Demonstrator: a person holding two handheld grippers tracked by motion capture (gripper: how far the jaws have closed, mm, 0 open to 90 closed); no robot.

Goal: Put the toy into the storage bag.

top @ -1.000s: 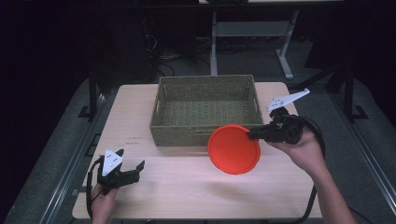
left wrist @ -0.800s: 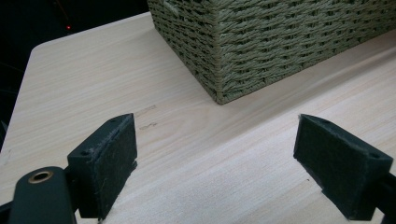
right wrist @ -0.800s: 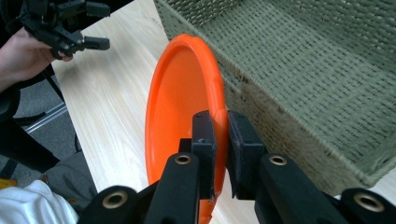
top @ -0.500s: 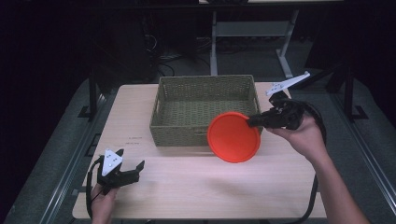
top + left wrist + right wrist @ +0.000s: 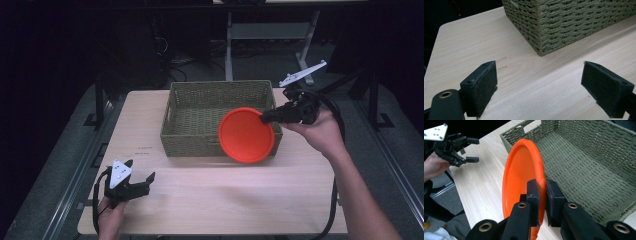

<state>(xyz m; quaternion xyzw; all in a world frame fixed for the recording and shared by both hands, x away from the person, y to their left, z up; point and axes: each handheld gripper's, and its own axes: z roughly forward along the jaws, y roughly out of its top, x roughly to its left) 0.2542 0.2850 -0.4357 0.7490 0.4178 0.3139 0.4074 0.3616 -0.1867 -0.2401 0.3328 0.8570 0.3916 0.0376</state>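
Observation:
An orange plate [image 5: 246, 135] hangs on edge in the air over the front right corner of the green woven basket [image 5: 186, 131]. My right gripper [image 5: 266, 117] is shut on the plate's right rim; in the right gripper view both pads clamp the plate [image 5: 521, 180] beside the basket [image 5: 589, 162]. My left gripper [image 5: 146, 182] rests low at the table's front left, jaws open with nothing between them. In the left gripper view its pads [image 5: 480, 87] stand wide apart over bare wood, facing the basket's corner [image 5: 541, 37].
The wooden table [image 5: 225, 200] has free surface in front of the basket. The basket's inside [image 5: 584, 170] holds nothing. A cable [image 5: 332, 210] trails from the right gripper past the table's right edge. Dark floor and metal stands lie beyond the table.
The right hand has lifted the orange plate and carried it away from the table front, from beside the basket to above its front right corner. The left gripper has stayed still.

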